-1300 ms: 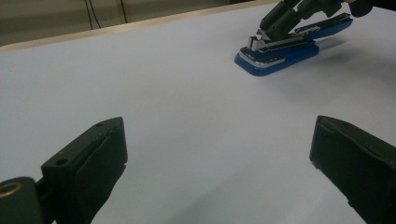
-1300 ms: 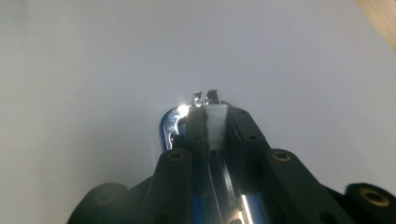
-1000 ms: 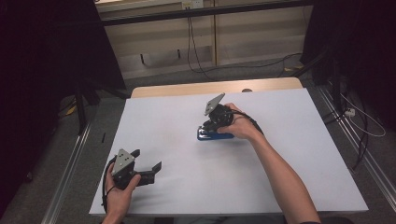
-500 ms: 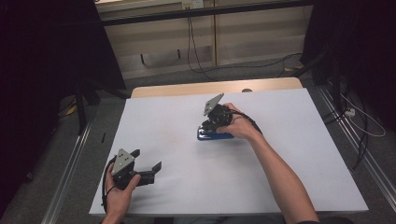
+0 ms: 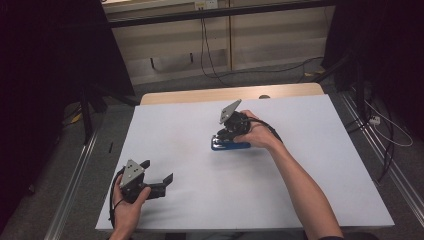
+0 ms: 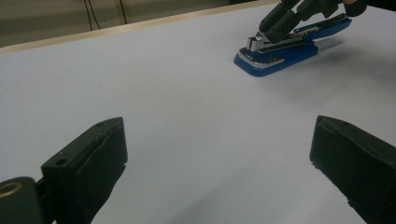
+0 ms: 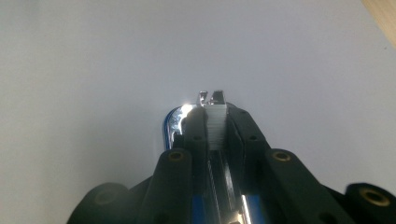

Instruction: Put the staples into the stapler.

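Observation:
A blue stapler (image 5: 231, 146) lies near the middle of the white table (image 5: 320, 160), its chrome nose toward the left gripper. My right gripper (image 5: 223, 135) points down onto it. In the right gripper view its jaws (image 7: 217, 112) stand close together, pinching the stapler's metal staple channel (image 7: 216, 122) from both sides. The left gripper view shows the stapler (image 6: 275, 53) far off with the right gripper (image 6: 276, 27) at its front end. My left gripper (image 5: 159, 171) rests at the near left of the table, open, with bare table between its pads (image 6: 100, 154).
The table's far edge is a bare wooden strip (image 5: 225, 94). Metal rails (image 5: 75, 175) run along both sides of the table. Cables (image 5: 385, 130) lie on the floor at the right and behind.

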The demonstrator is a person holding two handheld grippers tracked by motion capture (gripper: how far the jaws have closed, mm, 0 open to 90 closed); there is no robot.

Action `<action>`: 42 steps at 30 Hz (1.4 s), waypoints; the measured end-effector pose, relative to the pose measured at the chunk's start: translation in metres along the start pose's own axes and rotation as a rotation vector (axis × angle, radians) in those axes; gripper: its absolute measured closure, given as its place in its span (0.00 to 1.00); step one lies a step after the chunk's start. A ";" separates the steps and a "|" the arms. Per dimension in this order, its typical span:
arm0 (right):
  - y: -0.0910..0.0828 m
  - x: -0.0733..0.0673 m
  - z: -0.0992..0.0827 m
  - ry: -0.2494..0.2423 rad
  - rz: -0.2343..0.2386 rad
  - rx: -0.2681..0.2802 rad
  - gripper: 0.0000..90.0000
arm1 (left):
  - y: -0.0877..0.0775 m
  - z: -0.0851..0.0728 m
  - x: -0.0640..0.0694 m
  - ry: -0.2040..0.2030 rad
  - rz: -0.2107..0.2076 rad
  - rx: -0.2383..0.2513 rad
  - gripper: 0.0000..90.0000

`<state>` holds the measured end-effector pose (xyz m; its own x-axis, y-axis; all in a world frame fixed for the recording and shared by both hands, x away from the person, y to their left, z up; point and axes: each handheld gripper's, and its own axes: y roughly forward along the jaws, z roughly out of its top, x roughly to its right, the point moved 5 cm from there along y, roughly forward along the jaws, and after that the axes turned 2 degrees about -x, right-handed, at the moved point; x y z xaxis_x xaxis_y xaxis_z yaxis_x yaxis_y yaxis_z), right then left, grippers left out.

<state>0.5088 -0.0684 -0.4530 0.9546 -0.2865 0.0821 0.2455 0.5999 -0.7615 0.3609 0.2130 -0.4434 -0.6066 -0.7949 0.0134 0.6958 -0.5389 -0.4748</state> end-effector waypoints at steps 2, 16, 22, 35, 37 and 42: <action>0.001 0.000 0.000 -0.003 0.001 0.000 0.88 | 0.000 0.000 0.000 0.003 0.000 -0.003 0.05; 0.003 0.001 0.000 -0.025 -0.002 -0.003 0.88 | 0.000 0.000 0.000 0.001 -0.001 -0.005 0.05; 0.003 0.001 -0.001 -0.004 -0.007 -0.003 0.85 | 0.001 0.000 0.000 0.000 0.000 -0.005 0.05; 0.000 0.003 -0.001 0.024 -0.021 0.007 0.82 | 0.000 0.000 0.000 -0.001 -0.001 -0.002 0.05; 0.000 0.003 -0.001 0.027 -0.022 0.009 0.82 | 0.000 0.000 0.000 -0.002 0.000 -0.003 0.05; 0.000 0.002 0.000 0.047 -0.024 0.021 0.75 | 0.000 0.000 -0.001 0.000 -0.001 -0.002 0.05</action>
<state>0.5110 -0.0688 -0.4529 0.9394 -0.3357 0.0693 0.2721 0.6075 -0.7463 0.3611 0.2140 -0.4436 -0.6072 -0.7944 0.0138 0.6946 -0.5392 -0.4763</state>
